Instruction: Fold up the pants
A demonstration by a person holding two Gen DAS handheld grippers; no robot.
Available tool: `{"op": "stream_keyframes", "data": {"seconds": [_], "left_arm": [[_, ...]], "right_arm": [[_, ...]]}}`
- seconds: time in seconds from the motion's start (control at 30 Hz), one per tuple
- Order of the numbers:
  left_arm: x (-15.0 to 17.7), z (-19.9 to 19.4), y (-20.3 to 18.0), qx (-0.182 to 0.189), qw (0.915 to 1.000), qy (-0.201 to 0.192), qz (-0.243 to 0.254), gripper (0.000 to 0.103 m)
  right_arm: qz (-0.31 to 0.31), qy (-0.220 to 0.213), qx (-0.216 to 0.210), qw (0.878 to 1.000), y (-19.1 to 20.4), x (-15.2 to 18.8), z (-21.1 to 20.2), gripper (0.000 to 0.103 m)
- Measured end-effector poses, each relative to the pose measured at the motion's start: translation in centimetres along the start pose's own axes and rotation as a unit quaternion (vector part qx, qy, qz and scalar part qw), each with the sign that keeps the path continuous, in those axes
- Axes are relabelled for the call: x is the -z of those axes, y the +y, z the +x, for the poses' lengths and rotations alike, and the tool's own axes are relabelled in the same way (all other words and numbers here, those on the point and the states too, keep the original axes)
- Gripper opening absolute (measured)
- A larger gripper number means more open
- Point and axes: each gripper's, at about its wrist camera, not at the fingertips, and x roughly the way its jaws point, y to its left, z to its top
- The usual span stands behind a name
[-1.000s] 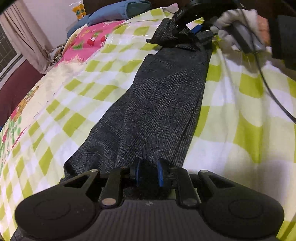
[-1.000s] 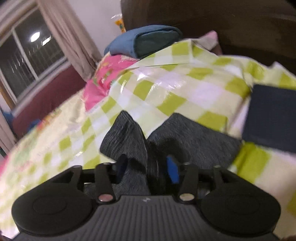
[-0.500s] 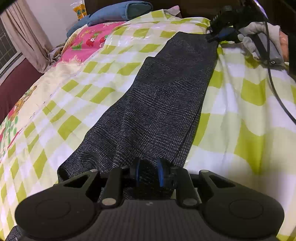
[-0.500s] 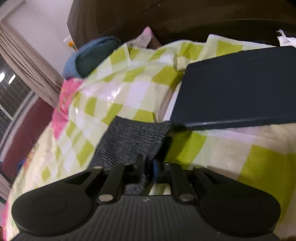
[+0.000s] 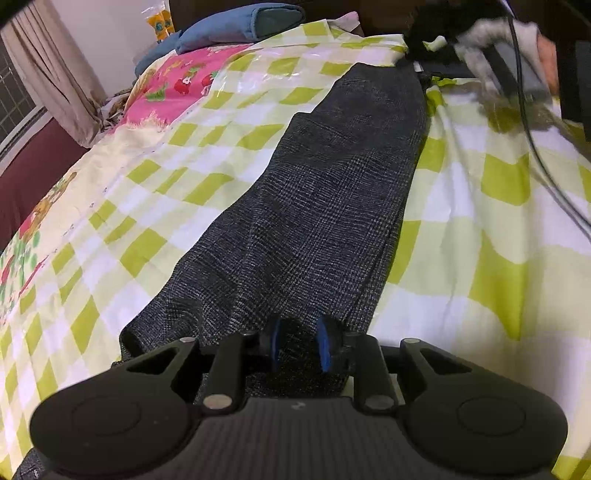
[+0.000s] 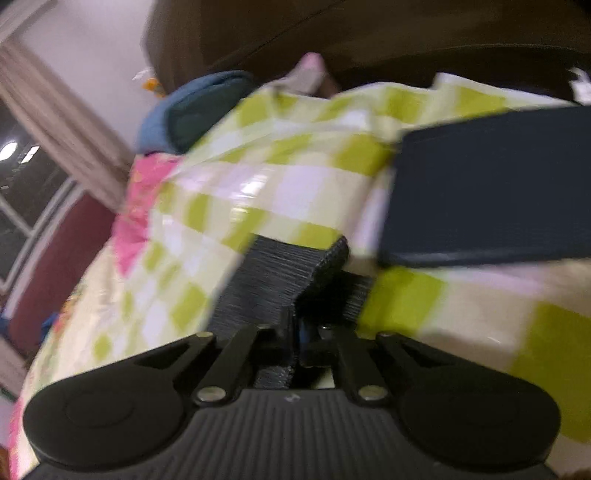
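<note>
Dark grey checked pants [image 5: 325,206] lie stretched lengthwise on the green-and-white checked bedsheet [image 5: 480,229]. My left gripper [image 5: 298,345] is at the near end of the pants, its blue pads a little apart with the fabric bunched between them. My right gripper [image 6: 297,332] is shut on the far end of the pants [image 6: 273,284] and lifts that corner slightly. In the left wrist view the right gripper [image 5: 424,44] is at the far end, held by a gloved hand.
A flat dark blue folded item [image 6: 491,199] lies on the sheet just right of the pants' far end. A blue pillow [image 5: 236,26] and a pink printed sheet [image 5: 173,85] are at the far left. A cable [image 5: 543,155] trails across the right side.
The right gripper closed on the far end of the pants, pulled it away and stretched the pants out straight; the bunched far end is flat now. The left gripper stayed at the near end.
</note>
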Motion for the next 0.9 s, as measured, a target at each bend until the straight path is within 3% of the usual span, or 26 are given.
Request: {"op": "stream_keyframes", "data": {"seconds": [0.1,0.17,0.27,0.33,0.43,0.73,0.9], "left_arm": [[0.0,0.0,0.0,0.001,1.0,-0.001,-0.001,0.037],[0.0,-0.2,0.1,0.0,1.0,-0.005,-0.004,0.037],[0.2,-0.1,0.1,0.002,1.0,-0.004,-0.007,0.037],[0.4,-0.1,0.0,0.001,1.0,-0.004,-0.007,0.037],[0.4,-0.2,0.0,0.002,1.0,-0.003,-0.006,0.037],[0.3,-0.1,-0.1,0.0,1.0,-0.002,-0.005,0.037],[0.2,0.1,-0.1,0.001,1.0,-0.001,-0.004,0.037]], "right_arm": [[0.006,-0.042,-0.086,0.995,1.7,-1.2,-2.2,0.004],[-0.002,-0.048,-0.064,0.997,1.1,-1.4,-2.2,0.004],[0.002,0.021,0.014,1.0,-1.4,-0.4,0.4,0.005],[0.016,0.031,0.036,0.999,-2.8,0.5,0.6,0.01],[0.055,0.024,0.018,0.998,-4.4,1.4,-0.7,0.01],[0.05,0.026,0.045,0.997,-5.2,0.9,0.3,0.013],[0.098,0.027,-0.011,0.995,-5.7,0.4,1.6,0.037]]}}
